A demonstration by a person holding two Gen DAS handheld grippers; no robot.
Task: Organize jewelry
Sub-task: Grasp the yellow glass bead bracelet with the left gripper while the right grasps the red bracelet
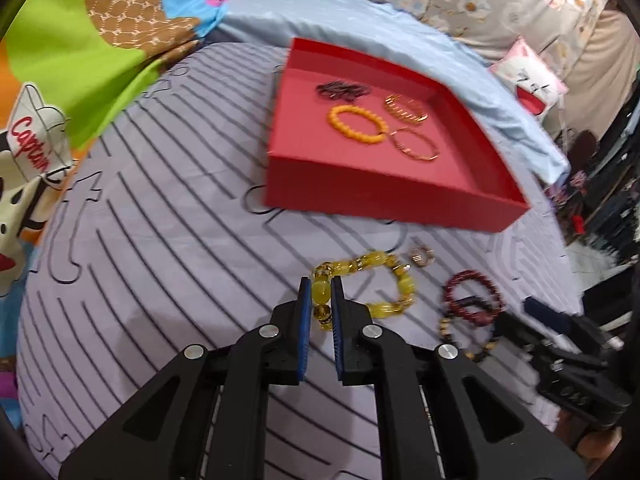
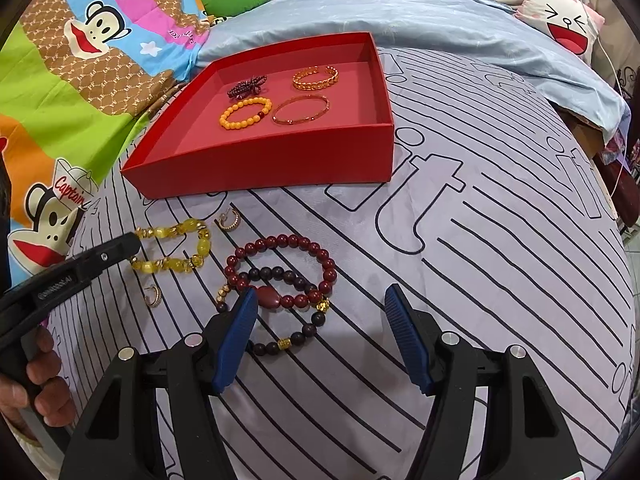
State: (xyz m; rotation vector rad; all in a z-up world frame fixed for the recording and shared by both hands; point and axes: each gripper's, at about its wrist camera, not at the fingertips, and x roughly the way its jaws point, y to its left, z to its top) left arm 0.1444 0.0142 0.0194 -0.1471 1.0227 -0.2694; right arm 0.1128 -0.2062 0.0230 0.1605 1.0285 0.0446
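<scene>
My left gripper [image 1: 320,290] is shut on the near beads of a yellow bead bracelet [image 1: 380,280], which lies on the striped sheet; the bracelet also shows in the right wrist view [image 2: 180,248]. My right gripper [image 2: 320,300] is open and empty, low over a red bead bracelet [image 2: 280,268] and a dark bead bracelet [image 2: 296,332]. The red tray [image 2: 280,160] behind holds an orange bead bracelet [image 2: 244,112], a dark hair-tie cluster [image 2: 246,85], a gold chain bangle [image 2: 316,77] and a thin copper bangle [image 2: 301,110]. Two gold hoop earrings [image 2: 230,220] [image 2: 153,295] lie on the sheet.
The striped grey sheet [image 2: 480,240] covers the bed. A cartoon monkey blanket [image 2: 80,60] lies to the left, a blue cover [image 2: 400,16] behind the tray, and a pink face cushion [image 2: 564,20] at the far right. The bed edge drops off at the right.
</scene>
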